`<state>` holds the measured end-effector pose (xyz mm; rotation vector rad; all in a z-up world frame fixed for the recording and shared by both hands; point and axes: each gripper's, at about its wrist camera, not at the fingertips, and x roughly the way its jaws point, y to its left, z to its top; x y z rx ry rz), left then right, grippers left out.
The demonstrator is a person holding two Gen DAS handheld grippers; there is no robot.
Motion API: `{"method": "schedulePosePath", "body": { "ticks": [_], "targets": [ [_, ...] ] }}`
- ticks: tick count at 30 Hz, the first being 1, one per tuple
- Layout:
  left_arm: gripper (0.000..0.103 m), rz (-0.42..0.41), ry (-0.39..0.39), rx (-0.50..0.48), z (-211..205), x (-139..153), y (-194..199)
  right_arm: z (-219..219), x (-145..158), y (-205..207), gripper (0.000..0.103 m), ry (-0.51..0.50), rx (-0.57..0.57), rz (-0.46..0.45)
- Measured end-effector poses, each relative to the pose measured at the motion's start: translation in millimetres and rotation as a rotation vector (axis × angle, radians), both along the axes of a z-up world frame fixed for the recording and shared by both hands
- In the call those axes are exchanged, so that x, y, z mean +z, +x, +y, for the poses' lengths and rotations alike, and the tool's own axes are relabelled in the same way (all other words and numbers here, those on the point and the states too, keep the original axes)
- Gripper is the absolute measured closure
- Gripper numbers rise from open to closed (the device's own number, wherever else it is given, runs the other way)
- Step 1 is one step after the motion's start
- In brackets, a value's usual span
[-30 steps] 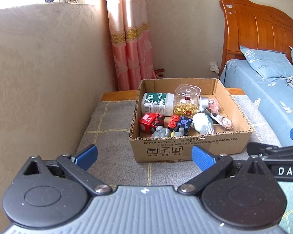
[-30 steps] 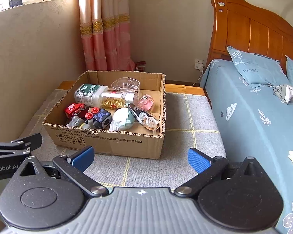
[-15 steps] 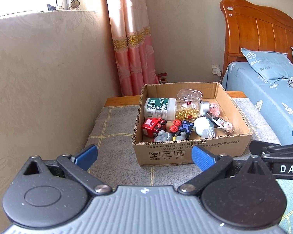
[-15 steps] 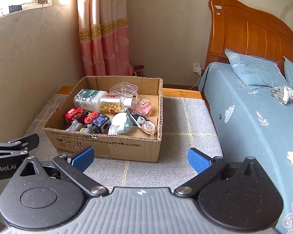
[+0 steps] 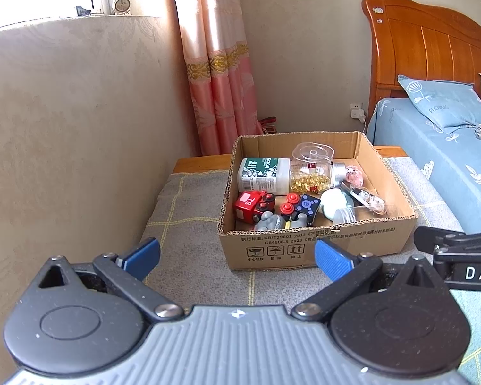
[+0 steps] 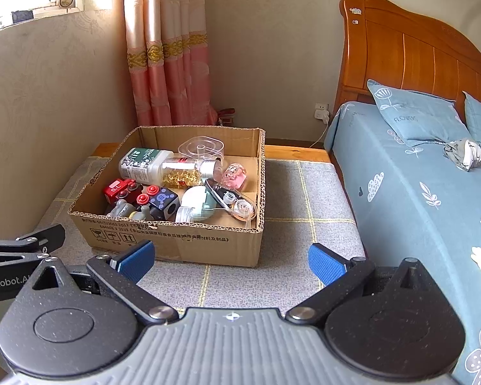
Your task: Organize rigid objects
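Left gripper (image 5: 237, 258) spread wide, holding nothing. Right gripper (image 6: 230, 258) likewise. Both short of the cardboard box (image 5: 320, 247) of bottles and toys.

Cardboard box (image 5: 320, 247): one, open-topped.
White bottle with green label (image 5: 263, 175): one, lying down.
Clear bottle of yellow capsules (image 5: 311, 176): one.
Clear plastic lid (image 5: 312, 153): one.
Red toy car (image 5: 251, 204): one.
Dark cube with red knobs (image 5: 299, 207): one.
Grey figurines (image 5: 271, 223): two, maybe.
Pink trinket (image 6: 234, 176): one.
Pillows (image 6: 413, 115): two in sight.
Curtain (image 6: 166, 57): one.
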<state>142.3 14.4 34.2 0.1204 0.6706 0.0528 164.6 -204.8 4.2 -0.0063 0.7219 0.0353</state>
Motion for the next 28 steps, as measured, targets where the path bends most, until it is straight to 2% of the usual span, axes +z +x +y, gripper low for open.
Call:
{"method": "schedulePosePath", "body": {
  "ticks": [28],
  "targets": [
    [0.001,0.006,0.002,0.004,-1.4,-0.1,-4.9,0.8,1.7,-4.9,0.0,0.0,0.011,-0.01]
  ]
}}
